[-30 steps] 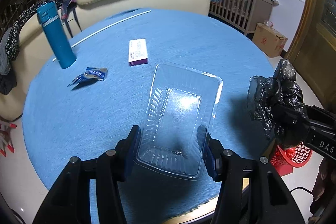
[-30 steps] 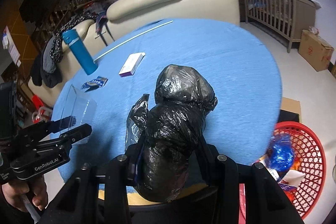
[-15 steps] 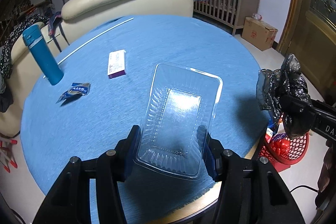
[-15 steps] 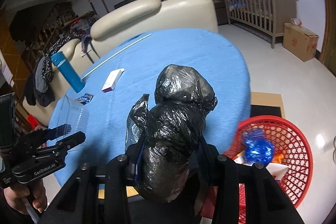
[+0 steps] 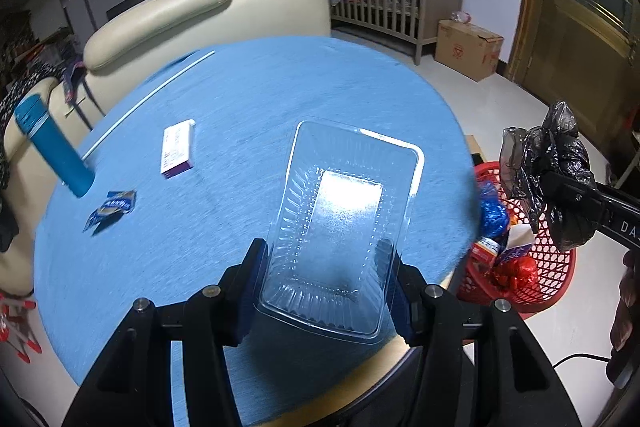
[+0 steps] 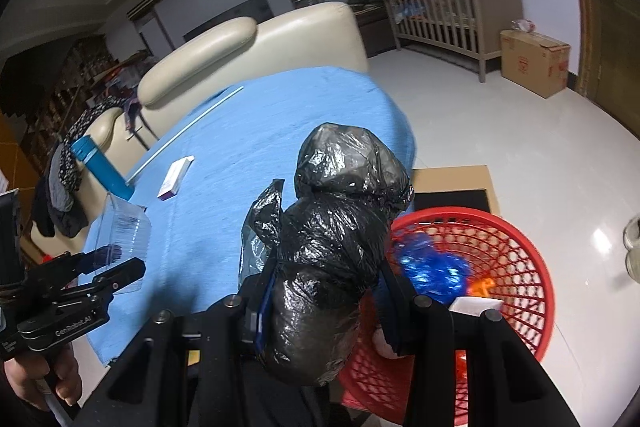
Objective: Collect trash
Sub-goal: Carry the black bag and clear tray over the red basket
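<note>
My left gripper (image 5: 324,279) is shut on a clear plastic tray (image 5: 344,223) and holds it above the blue round table (image 5: 248,99); it also shows in the right wrist view (image 6: 124,227). My right gripper (image 6: 324,283) is shut on a crumpled black plastic bag (image 6: 340,227), held off the table's edge next to the red trash basket (image 6: 512,259). In the left wrist view the bag (image 5: 548,171) hangs over the basket (image 5: 540,267). The basket holds blue, red and white trash.
On the table lie a white and purple box (image 5: 178,149), a blue wrapper (image 5: 114,207), a blue bottle (image 5: 54,151) and a white rod (image 5: 148,99). A cream sofa (image 5: 200,11) stands behind. A cardboard box (image 5: 468,55) and a wooden crib (image 5: 392,3) stand on the floor.
Both grippers have drawn back and to the right, away from the table. The bag has moved from over the table to beside the red basket. Both grips are unchanged.
</note>
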Demonstrator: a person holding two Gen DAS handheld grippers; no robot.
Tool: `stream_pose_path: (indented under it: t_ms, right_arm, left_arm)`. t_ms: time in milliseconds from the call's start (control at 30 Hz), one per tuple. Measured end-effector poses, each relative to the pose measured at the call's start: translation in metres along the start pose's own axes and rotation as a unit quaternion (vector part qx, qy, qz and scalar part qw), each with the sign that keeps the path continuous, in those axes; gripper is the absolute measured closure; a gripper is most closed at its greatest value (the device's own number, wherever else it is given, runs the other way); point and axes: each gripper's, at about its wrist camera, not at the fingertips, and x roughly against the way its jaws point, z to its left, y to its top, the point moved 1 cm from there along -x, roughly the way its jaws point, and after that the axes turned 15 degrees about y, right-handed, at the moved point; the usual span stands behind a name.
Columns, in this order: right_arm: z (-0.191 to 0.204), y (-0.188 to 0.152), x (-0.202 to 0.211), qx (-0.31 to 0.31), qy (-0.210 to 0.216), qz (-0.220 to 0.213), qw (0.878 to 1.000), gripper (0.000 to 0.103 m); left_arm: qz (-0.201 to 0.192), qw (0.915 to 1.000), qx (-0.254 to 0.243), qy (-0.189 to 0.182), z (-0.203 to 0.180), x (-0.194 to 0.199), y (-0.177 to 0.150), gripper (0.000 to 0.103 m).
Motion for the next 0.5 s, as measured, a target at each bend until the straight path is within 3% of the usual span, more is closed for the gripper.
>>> stream_pose_path:
  t_ms: [500]
  right_arm:
    - [-0.064,-0.016,0.030,-0.049,-0.038,-0.011,0.998,0.058]
  left_arm:
    - [-0.006,0.9981,-0.058,-0.019,-0.057,0.002,0.011,0.046]
